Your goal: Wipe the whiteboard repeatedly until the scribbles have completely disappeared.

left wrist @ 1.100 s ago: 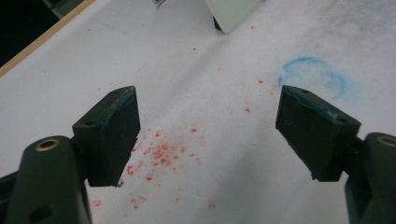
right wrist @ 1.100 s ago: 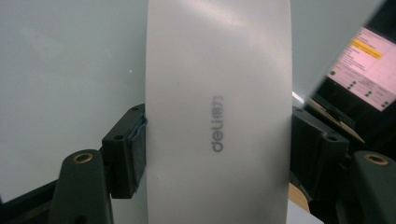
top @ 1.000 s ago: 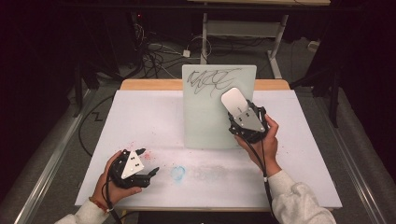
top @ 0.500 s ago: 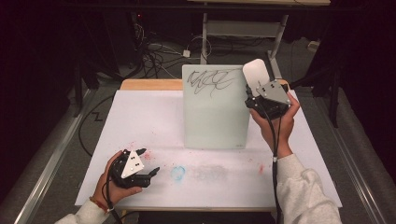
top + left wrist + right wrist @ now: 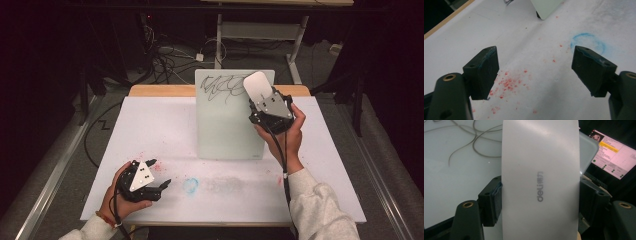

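Eraser [image 5: 256,85] — clamped in right tongs [image 5: 261,100] — over scribbled whiteboard [image 5: 225,125].

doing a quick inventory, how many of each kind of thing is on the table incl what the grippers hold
whiteboard: 1, standing upright with black scribbles near its top
eraser: 1, white, clamped in the right gripper at the board's top right
left gripper: jaws wide apart, holding nothing, resting low on the white table
total: 2 things

Upright whiteboard [image 5: 227,120] mid-table, flanks open
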The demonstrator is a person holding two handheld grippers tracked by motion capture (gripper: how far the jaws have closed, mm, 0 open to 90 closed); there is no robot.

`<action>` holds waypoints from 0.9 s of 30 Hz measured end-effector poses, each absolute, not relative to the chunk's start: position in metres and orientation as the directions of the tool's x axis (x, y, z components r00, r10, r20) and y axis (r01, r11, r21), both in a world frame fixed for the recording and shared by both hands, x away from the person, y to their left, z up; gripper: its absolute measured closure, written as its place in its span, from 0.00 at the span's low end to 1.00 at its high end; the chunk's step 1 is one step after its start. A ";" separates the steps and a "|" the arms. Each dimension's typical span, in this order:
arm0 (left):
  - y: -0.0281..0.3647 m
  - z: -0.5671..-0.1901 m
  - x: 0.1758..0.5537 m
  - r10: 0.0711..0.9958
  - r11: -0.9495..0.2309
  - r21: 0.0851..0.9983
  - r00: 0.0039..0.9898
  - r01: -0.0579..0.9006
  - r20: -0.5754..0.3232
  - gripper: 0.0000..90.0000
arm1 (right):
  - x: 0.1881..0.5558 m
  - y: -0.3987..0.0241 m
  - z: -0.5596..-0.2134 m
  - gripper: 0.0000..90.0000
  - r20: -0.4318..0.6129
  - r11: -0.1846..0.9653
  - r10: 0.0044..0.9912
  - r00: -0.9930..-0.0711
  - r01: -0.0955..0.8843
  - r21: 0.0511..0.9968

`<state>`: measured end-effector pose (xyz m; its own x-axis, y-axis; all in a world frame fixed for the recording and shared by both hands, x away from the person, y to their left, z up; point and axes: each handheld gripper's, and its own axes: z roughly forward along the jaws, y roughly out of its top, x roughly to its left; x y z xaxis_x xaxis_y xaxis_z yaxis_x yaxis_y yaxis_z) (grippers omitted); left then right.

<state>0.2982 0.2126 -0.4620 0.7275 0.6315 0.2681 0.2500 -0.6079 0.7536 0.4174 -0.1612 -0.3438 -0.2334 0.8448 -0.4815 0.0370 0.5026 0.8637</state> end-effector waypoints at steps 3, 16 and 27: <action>0.213 -0.462 0.298 0.631 -0.608 0.754 0.728 0.249 0.268 0.23 | 0.419 -0.160 -0.339 0.34 -0.460 0.478 0.861 -0.216 0.040 0.877; 0.213 -0.462 0.298 0.631 -0.606 0.757 0.727 0.245 0.270 0.23 | 0.414 -0.132 -0.351 0.34 -0.488 0.513 0.832 -0.263 0.032 0.858; 0.212 -0.462 0.297 0.628 -0.611 0.753 0.730 0.246 0.271 0.23 | 0.406 -0.112 -0.374 0.34 -0.549 0.581 0.774 -0.315 0.011 0.814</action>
